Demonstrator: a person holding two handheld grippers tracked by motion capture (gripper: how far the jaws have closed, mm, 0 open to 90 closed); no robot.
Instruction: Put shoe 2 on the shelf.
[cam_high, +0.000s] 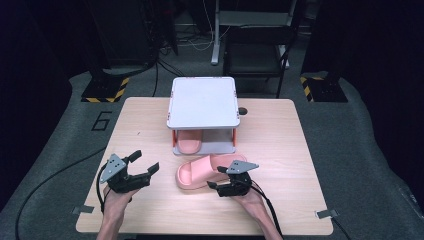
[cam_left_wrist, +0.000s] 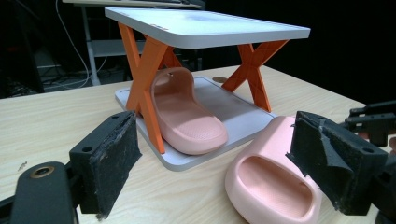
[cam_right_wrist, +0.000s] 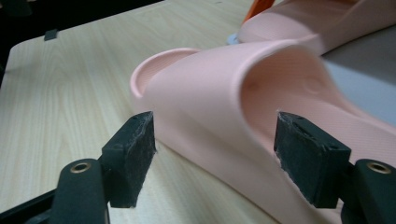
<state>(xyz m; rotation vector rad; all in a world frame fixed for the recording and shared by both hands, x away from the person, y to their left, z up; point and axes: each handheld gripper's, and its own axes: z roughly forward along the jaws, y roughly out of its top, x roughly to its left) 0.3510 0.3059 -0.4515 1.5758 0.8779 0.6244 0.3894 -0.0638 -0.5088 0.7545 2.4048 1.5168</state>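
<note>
A pink slipper (cam_high: 197, 174) lies on the wooden table in front of a small rack (cam_high: 202, 102) with grey shelves and orange crossed legs. A second pink slipper (cam_high: 189, 142) rests on the rack's lower shelf (cam_left_wrist: 233, 109). My right gripper (cam_high: 216, 178) is open, its jaws on either side of the loose slipper's (cam_right_wrist: 210, 93) strap, not closed on it. My left gripper (cam_high: 146, 161) is open and empty, left of that slipper (cam_left_wrist: 271, 182) and pointing toward the rack. The right gripper (cam_left_wrist: 373, 121) shows at the far right of the left gripper view.
A small dark round object (cam_high: 242, 110) sits on the table by the rack's right edge. Tape tabs (cam_high: 82, 209) mark the table's front corners. A black chair (cam_high: 257, 55) and stands are on the floor behind the table. Bare tabletop lies left and right of the rack.
</note>
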